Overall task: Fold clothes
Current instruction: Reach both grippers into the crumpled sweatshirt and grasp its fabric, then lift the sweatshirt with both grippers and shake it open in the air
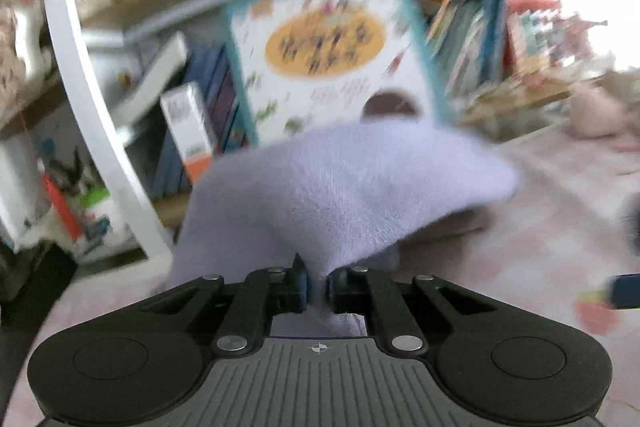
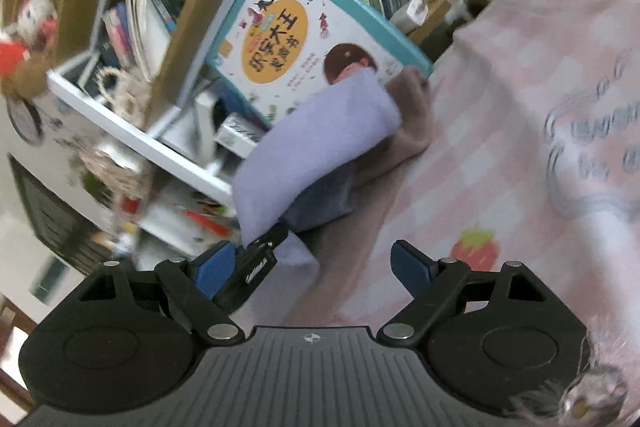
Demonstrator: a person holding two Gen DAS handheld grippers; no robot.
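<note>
One narrow pinch | left gripper (image 1: 318, 287) fingers clamped on lilac cloth (image 1: 344, 195), which rose just ahead of them over pink bed cover (image 1: 540, 195) | right gripper (image 2: 316, 267) fingers apart, empty, cloth edge ahead-left | risk: small bite could slip; loose end could sag, spoiling fold.

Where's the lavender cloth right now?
The lavender cloth is pinched in the left gripper, lifted over the pink checked bedspread, in front of the teal-bordered picture book.
</note>
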